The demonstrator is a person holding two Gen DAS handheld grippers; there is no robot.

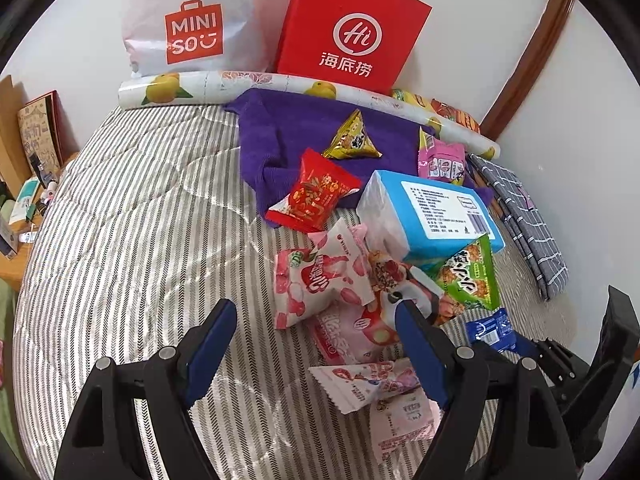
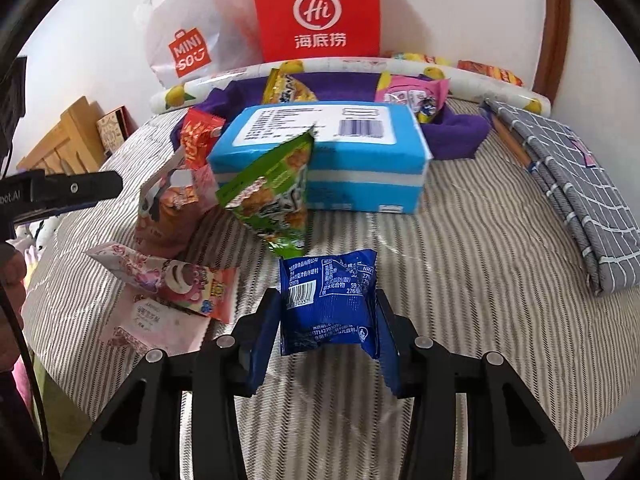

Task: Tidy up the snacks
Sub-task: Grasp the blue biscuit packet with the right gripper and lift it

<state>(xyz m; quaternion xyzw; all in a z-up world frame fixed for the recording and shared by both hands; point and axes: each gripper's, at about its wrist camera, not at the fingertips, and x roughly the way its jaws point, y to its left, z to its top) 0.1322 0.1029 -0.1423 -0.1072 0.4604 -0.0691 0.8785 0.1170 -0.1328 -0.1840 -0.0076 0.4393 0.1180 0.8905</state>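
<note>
Snack packets lie scattered on a striped bed. My right gripper is shut on a blue snack packet, also seen in the left wrist view. My left gripper is open and empty, just left of a pile of pink packets. A green packet leans on a blue tissue pack; both show in the right wrist view, the green packet and the tissue pack. A red packet and a yellow triangular packet lie on a purple towel.
A red paper bag and a white Miniso bag stand against the wall behind a rolled fruit-print sheet. A grey checked cloth lies at the right. A wooden bedside shelf is at the left.
</note>
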